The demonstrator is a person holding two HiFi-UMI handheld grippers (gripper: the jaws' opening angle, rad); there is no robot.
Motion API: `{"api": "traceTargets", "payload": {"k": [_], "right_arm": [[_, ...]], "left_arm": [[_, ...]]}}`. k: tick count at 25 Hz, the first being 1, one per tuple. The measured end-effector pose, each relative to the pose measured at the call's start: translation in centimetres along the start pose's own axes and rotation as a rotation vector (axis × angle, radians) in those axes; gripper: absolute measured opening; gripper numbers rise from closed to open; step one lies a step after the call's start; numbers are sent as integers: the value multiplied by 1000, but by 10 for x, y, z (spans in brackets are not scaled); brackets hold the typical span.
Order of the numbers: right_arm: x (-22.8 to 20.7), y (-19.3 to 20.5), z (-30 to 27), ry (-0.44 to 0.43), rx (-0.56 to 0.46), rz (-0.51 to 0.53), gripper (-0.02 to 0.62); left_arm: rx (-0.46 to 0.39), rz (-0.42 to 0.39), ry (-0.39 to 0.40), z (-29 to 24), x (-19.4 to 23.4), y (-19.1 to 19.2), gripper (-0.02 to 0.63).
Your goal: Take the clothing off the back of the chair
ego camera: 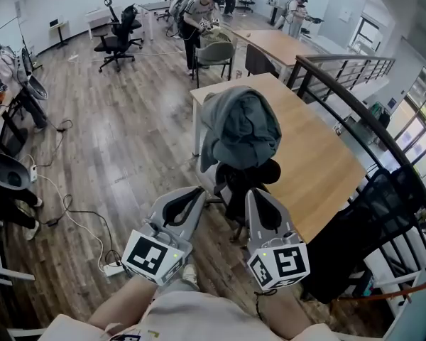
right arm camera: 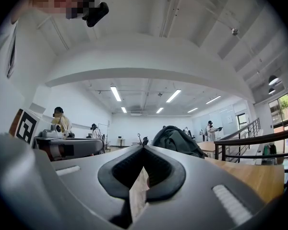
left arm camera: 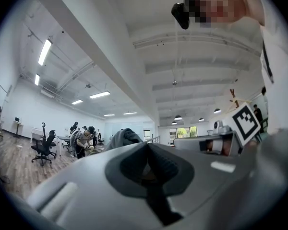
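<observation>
Both clenched and empty, the left gripper (ego camera: 194,192) and right gripper (ego camera: 260,195) are facing the clothing (ego camera: 240,128) hanging ahead (roughly between them) on the chair (ego camera: 253,179).

Wooden bench (ego camera: 319,155), light top, beside a black stair railing (ego camera: 355,109). 2nd wooden bench (ego camera: 284,45) farther back, 1 grey-green chair (ego camera: 216,54) just beside it. Plank floor (ego camera: 128,133) carrying 1 black office chair (ego camera: 117,38) and 1 white power strip (ego camera: 113,267) with cable. 1 person (ego camera: 197,20) bending over, background.

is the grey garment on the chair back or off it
On it: the grey fabric garment drapes over the back of the black office chair, bunched and hanging down.
</observation>
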State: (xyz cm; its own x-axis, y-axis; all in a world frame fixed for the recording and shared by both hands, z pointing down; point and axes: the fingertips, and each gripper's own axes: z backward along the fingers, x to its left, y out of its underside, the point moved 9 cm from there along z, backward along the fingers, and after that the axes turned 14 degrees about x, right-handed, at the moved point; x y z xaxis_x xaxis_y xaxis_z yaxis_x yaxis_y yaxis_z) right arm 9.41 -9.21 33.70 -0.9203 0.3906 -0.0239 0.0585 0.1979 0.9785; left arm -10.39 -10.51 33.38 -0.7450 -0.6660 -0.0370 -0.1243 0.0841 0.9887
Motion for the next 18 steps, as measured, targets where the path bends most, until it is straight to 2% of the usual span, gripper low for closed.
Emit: {"api": "traceTargets", "payload": {"k": [8,18], "right_arm": [[1,-19,-50,25,-24,-34,0],[-9,-30,-70,46,-25,-19,0]], "left_arm": [[1,-16,50,-29,56,-6,0],[1,-25,65,-53,75,-8,0]]}}
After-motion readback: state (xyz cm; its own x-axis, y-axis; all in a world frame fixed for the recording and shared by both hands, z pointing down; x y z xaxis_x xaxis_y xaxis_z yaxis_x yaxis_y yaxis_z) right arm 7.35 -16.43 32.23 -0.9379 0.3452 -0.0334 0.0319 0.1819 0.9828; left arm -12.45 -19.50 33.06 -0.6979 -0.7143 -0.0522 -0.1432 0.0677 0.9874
